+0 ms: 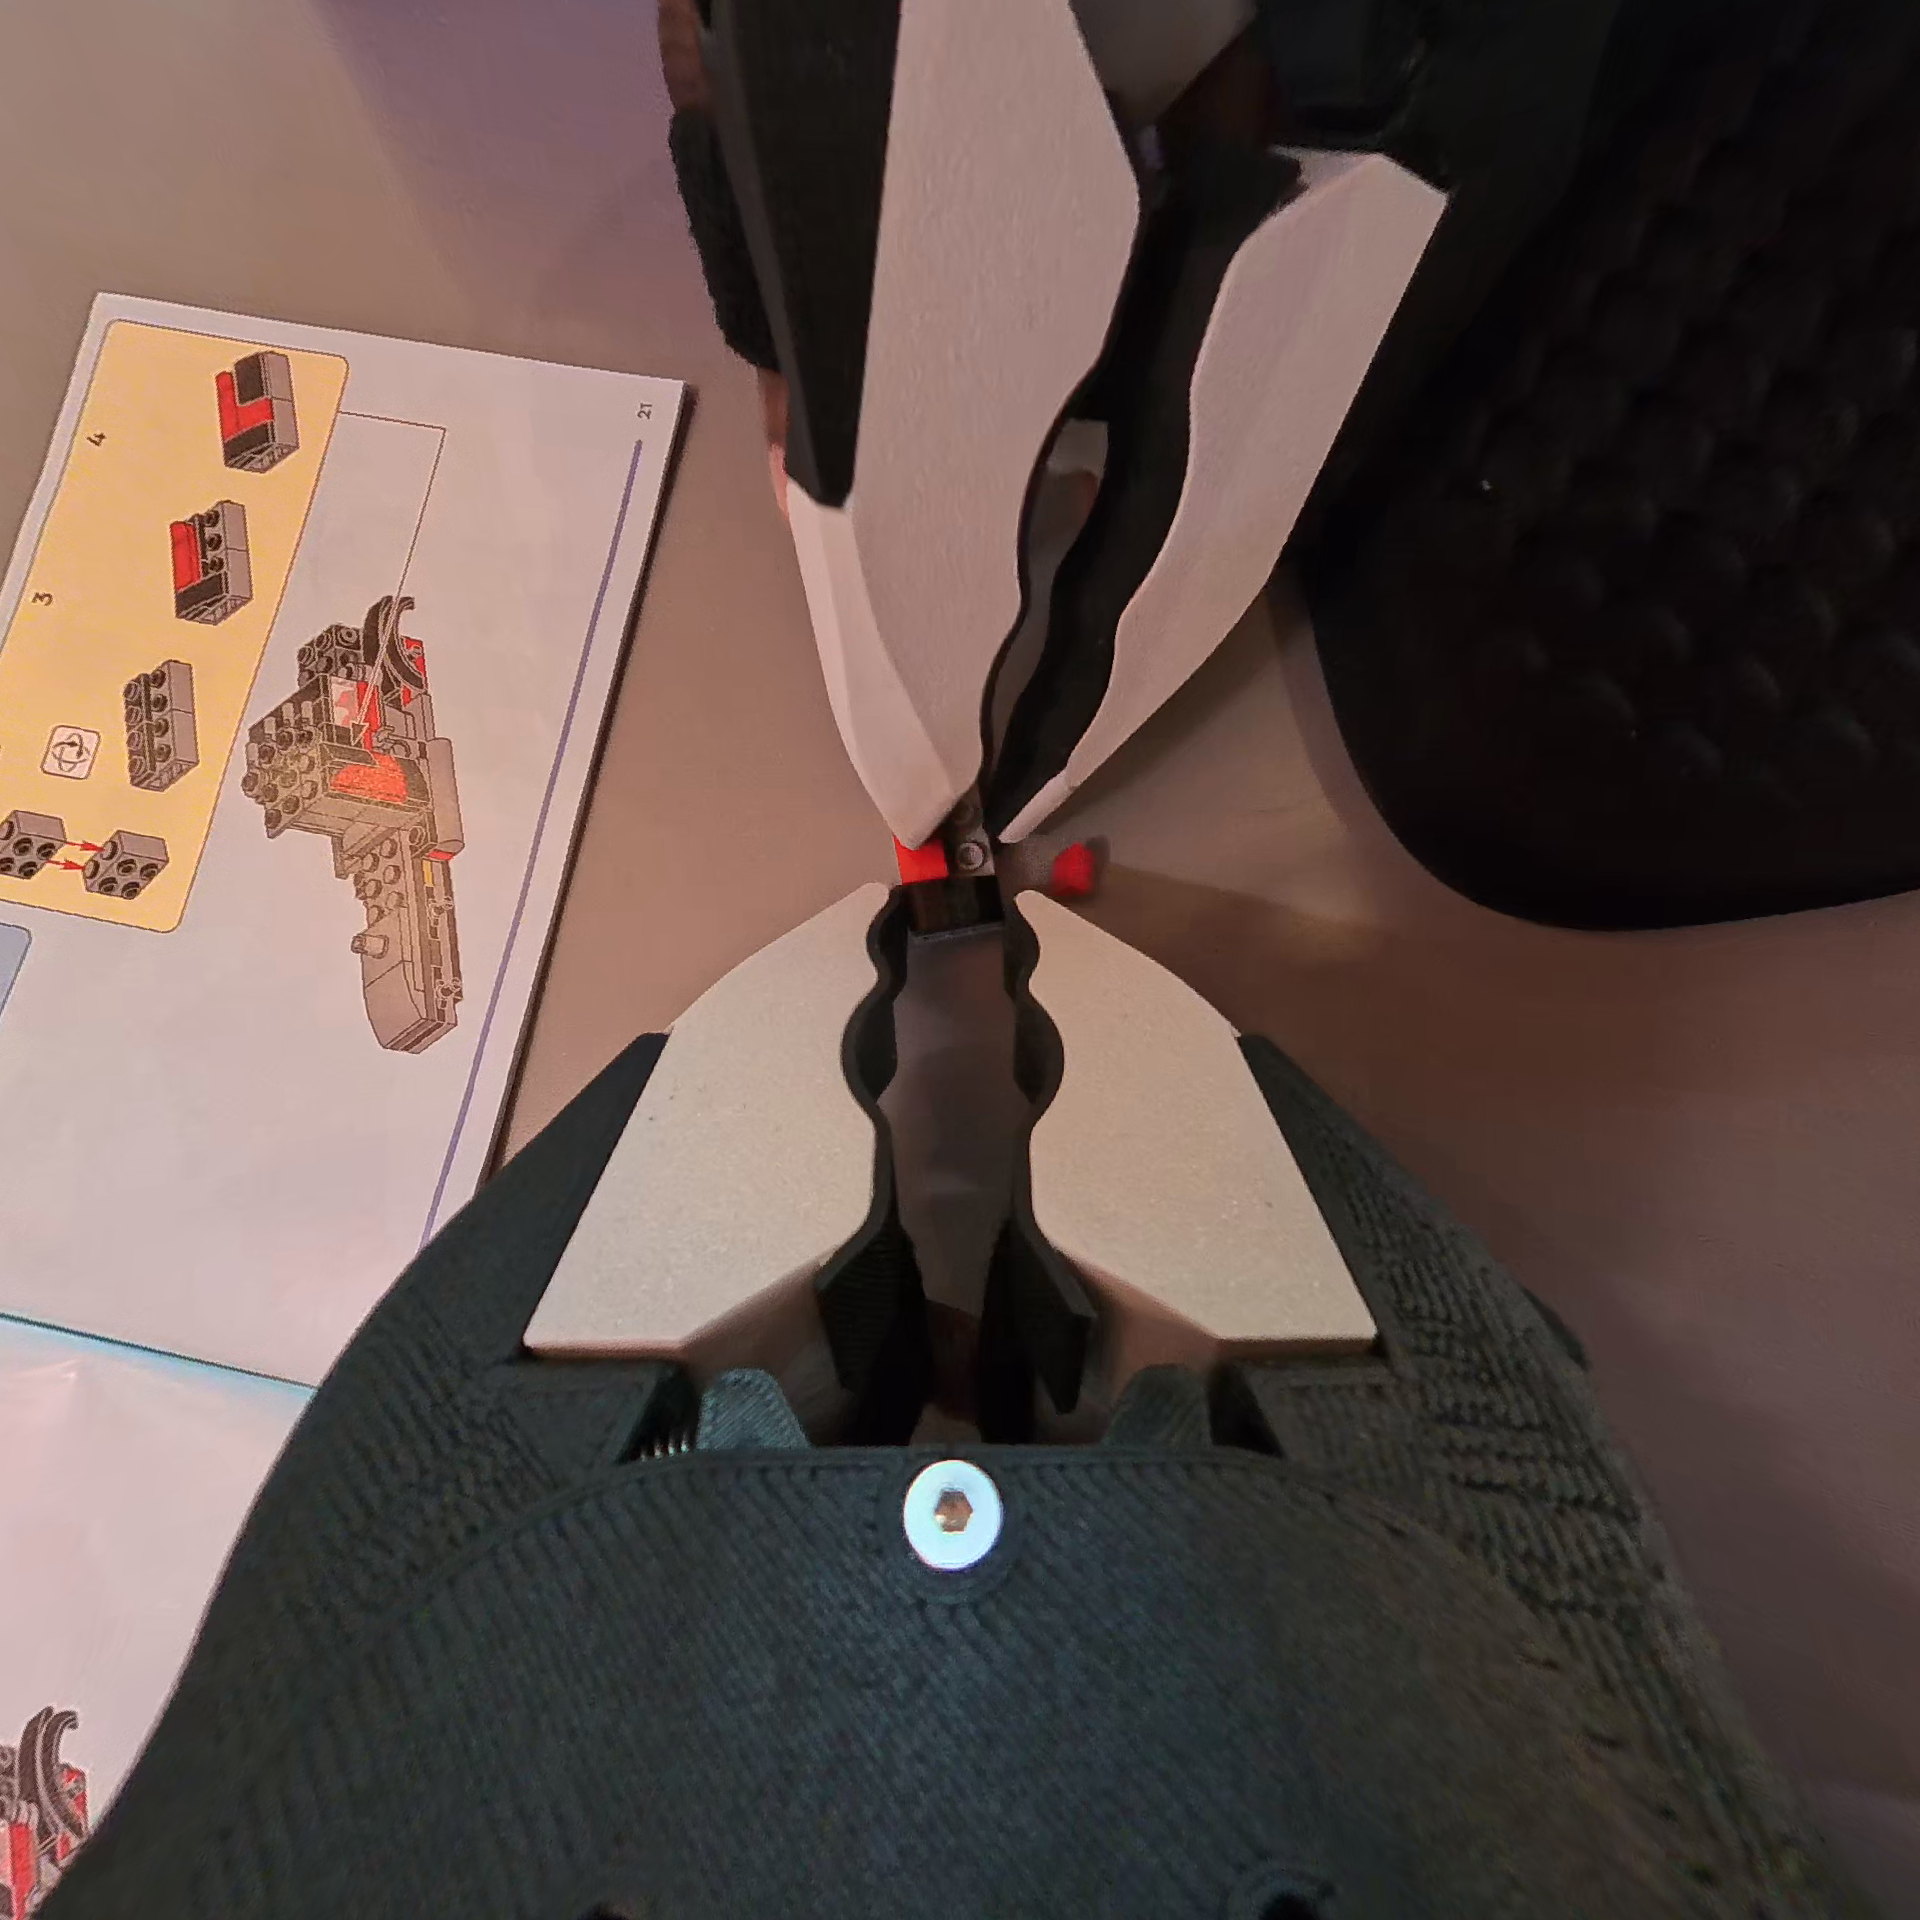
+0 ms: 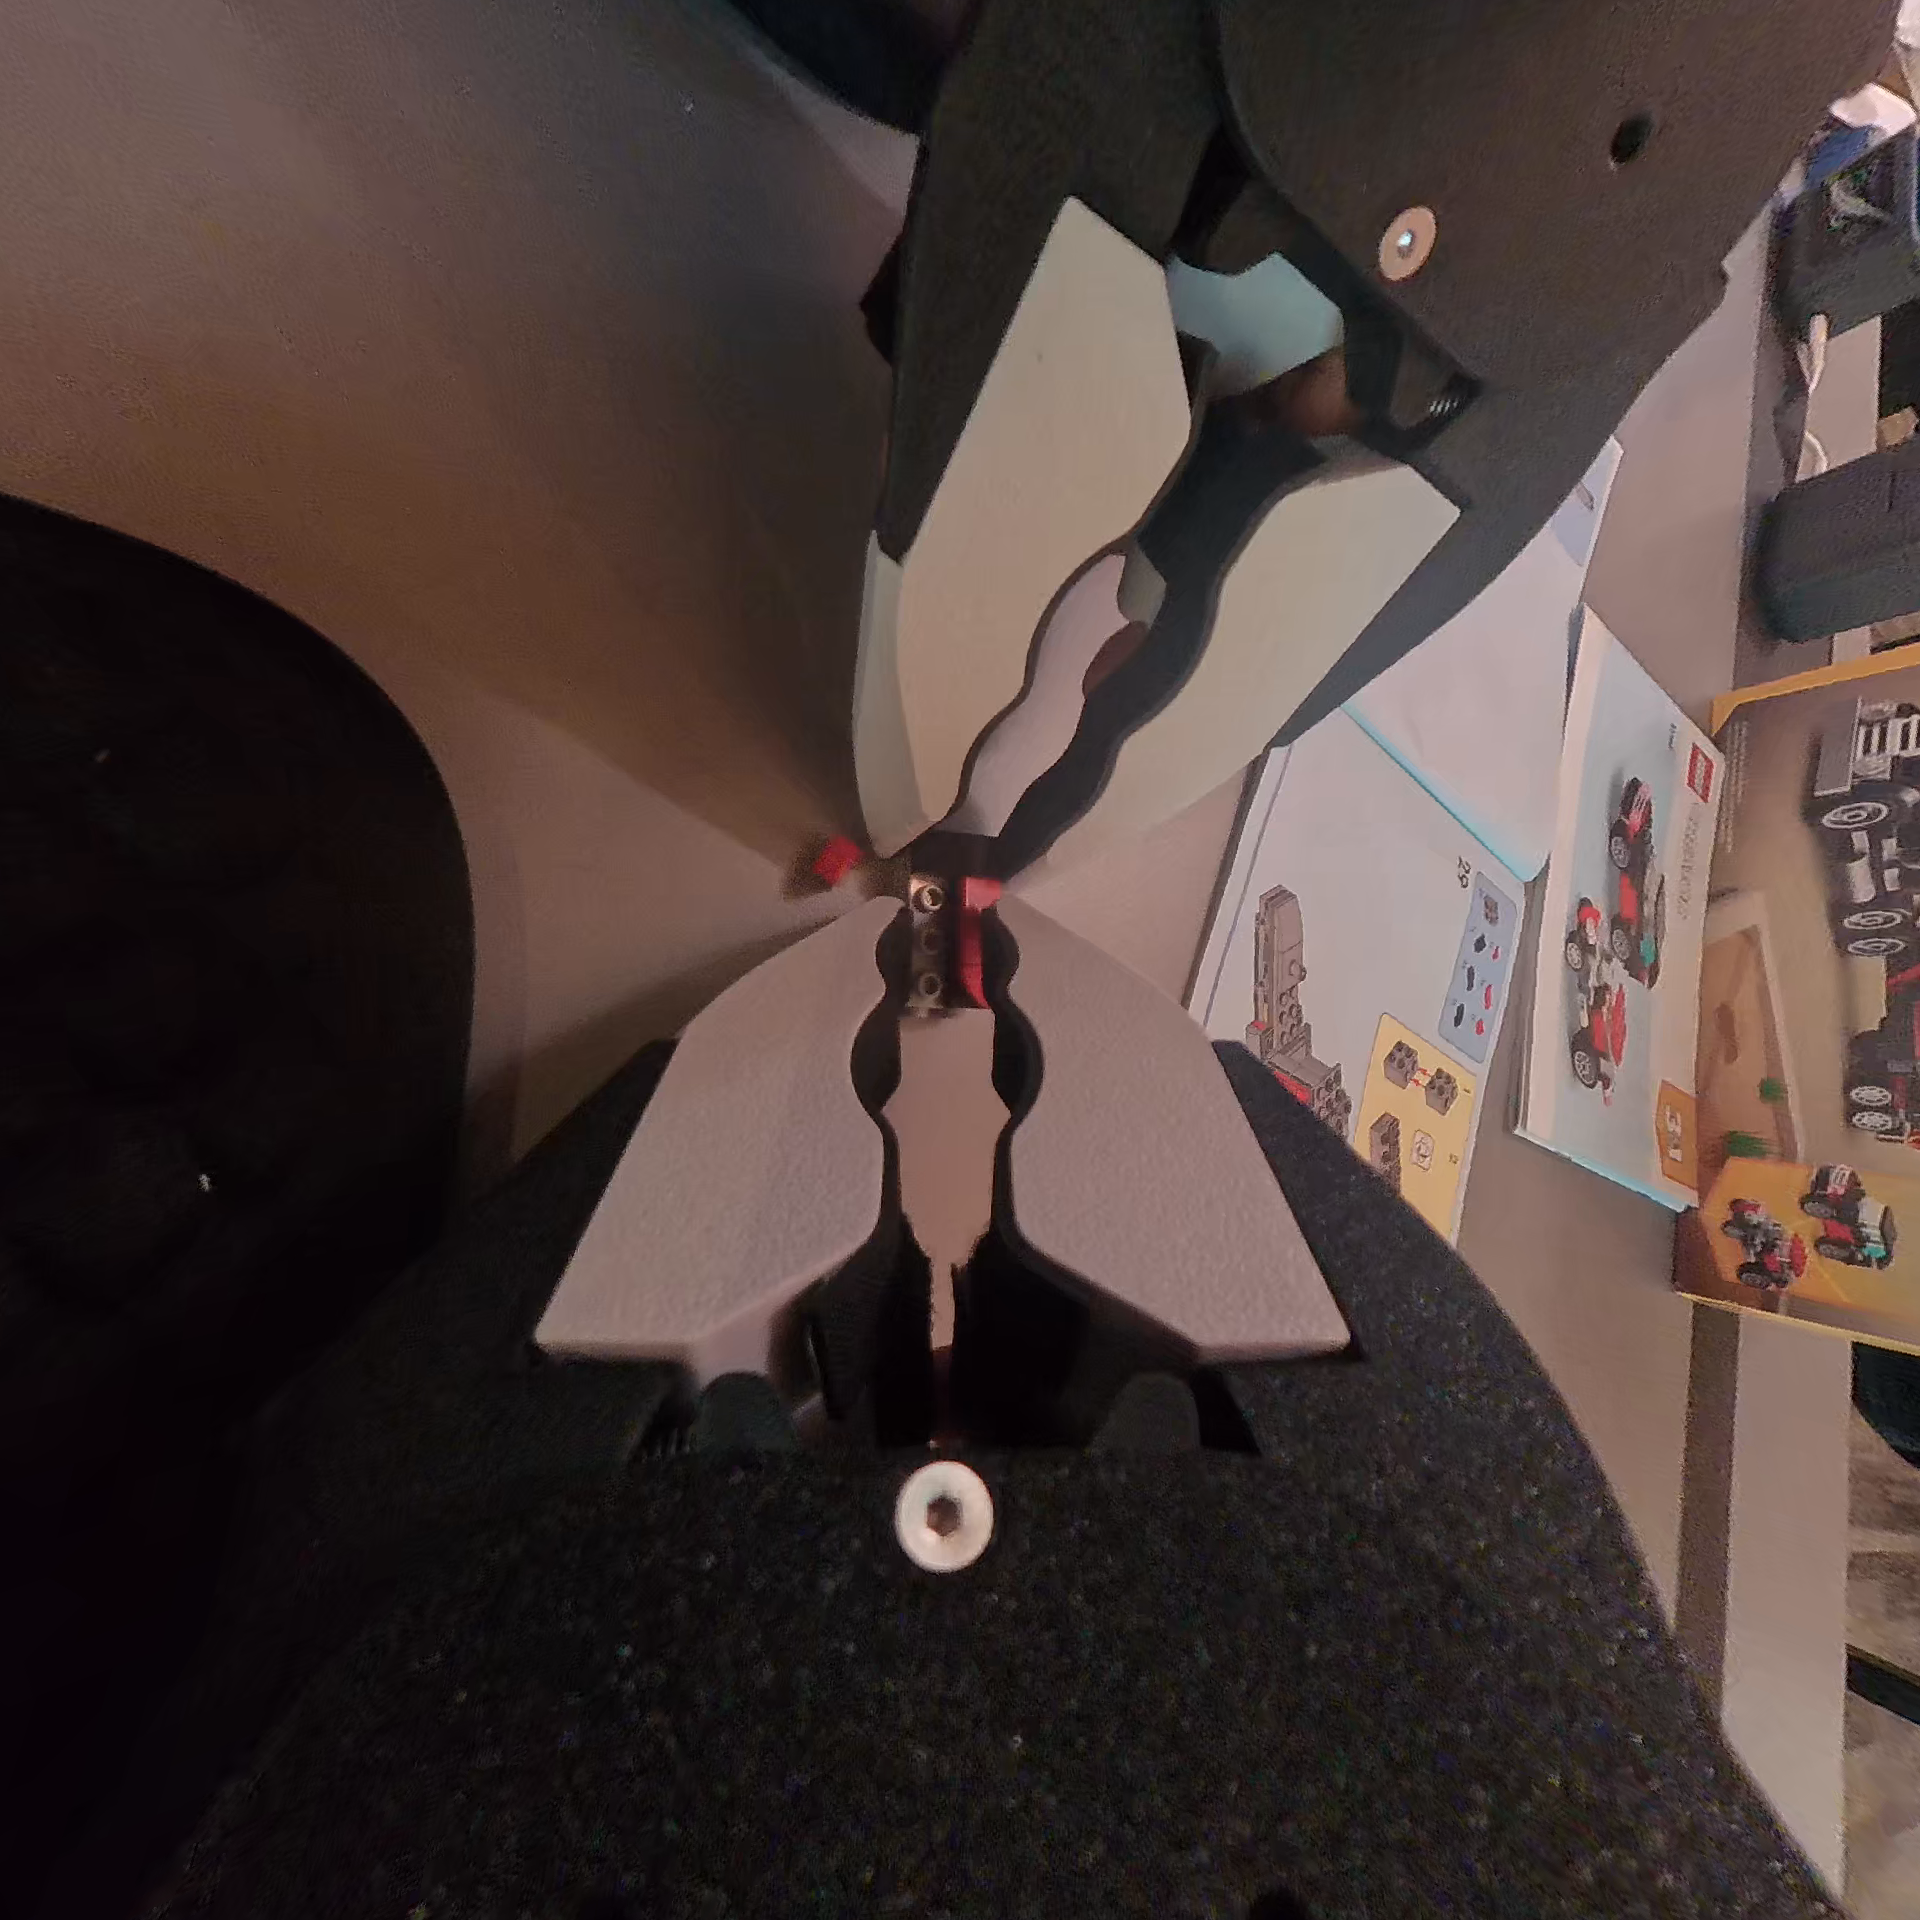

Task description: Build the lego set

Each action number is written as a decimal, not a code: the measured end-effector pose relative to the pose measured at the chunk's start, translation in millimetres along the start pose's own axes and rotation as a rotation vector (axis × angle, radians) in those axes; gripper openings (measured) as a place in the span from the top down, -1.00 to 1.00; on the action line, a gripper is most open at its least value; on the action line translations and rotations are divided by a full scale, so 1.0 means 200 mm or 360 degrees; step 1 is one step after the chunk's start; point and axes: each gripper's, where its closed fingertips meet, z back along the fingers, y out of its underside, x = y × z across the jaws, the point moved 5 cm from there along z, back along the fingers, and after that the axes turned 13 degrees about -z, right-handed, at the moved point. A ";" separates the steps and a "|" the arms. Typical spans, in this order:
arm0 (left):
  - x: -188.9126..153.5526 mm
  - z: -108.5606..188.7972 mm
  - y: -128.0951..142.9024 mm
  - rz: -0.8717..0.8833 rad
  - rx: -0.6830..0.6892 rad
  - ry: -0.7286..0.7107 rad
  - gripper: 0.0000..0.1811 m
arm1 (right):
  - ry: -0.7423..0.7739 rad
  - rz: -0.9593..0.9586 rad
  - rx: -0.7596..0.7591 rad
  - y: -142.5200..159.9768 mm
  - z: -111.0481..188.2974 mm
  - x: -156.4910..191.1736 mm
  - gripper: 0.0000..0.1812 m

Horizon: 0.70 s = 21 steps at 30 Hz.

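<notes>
Printed numbers on the open booklet (image 1: 312,831), left of your left tongs (image 1: 951,904). Brand logo on the closed booklet (image 2: 1621,935), right of your right tongs (image 2: 940,935).

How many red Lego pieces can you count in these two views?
2, possibly more hidden. One red piece belongs to the small brick assembly pinched between both grippers' jaws; a loose red piece lies on the table beside it.
</notes>
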 end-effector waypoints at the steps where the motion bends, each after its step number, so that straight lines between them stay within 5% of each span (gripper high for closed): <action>1: 0.00 0.00 0.00 0.0000 0.0000 0.0000 0.81 | -0.0001 -0.0021 -0.0004 0.00 0.00 0.00 0.86; 8: 0.00 0.00 0.00 0.0008 0.0005 0.0001 0.81 | 0.0022 -0.0130 -0.0041 0.01 0.06 0.01 0.91; 14: -0.02 0.03 0.00 0.0062 -0.0044 0.0019 0.72 | -0.0343 -0.0569 -0.0085 -0.01 0.08 0.11 0.90; 21: -0.04 0.02 0.01 0.0030 0.0006 0.0046 0.74 | -0.0353 -0.0542 0.0022 -0.01 0.03 0.13 0.90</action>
